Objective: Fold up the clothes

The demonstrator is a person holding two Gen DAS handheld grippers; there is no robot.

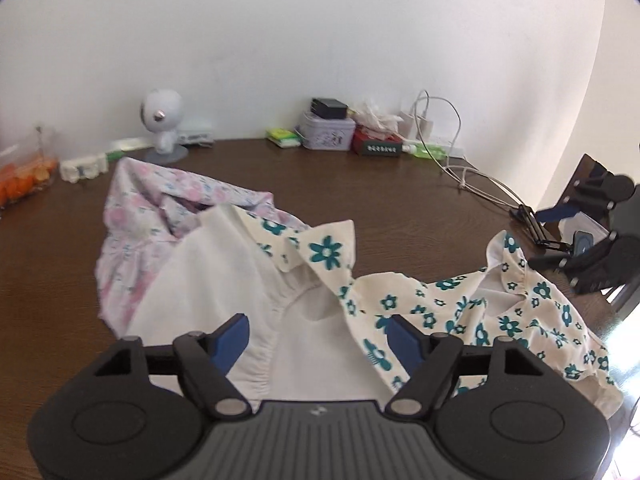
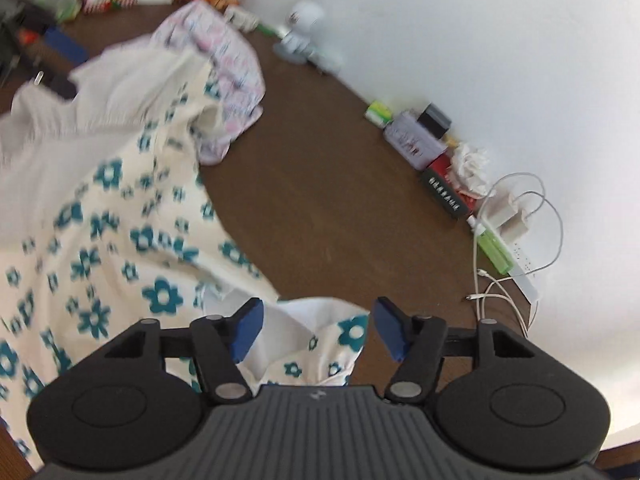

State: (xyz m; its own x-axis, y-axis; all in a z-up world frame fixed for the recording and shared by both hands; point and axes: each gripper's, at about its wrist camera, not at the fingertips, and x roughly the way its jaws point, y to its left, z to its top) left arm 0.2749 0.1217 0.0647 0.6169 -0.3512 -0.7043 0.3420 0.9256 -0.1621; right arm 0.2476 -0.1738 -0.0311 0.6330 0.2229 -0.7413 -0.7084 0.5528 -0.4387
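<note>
Dark brown wooden bench (image 1: 360,184), backed by a white wall (image 1: 280,40); contents listed left to right as the left wrist view shows them. Far left edge: clear container of orange fruit (image 1: 24,176). Next, a small white boxy item (image 1: 84,166), then a white round-headed figurine (image 1: 162,120) on a grey base. Centre left, lying on the bench: pink floral garment (image 1: 136,216), crumpled, partly overlapped on its right by the cream garment with teal flowers (image 1: 440,312), which spreads rumpled across the near bench with its plain white inner side (image 1: 216,280) turned up on the left. Back row by the wall: green packet (image 1: 284,138), lavender tin (image 1: 328,134) with a black box on top, red-and-dark carton (image 1: 376,146) topped with crumpled white tissue, white chargers and trailing cable (image 1: 452,152). Left claw (image 1: 320,340): blue pads parted, poised over the white inner side and the flowered edge, pressing on nothing. Far right: right claw (image 1: 556,232), seen side-on above the flowered garment's ruffled corner. In its own view the right claw (image 2: 318,328) stands with pads apart, a fold of the flowered garment (image 2: 120,240) lying loosely between them, ungripped. No earlier state recorded.
</note>
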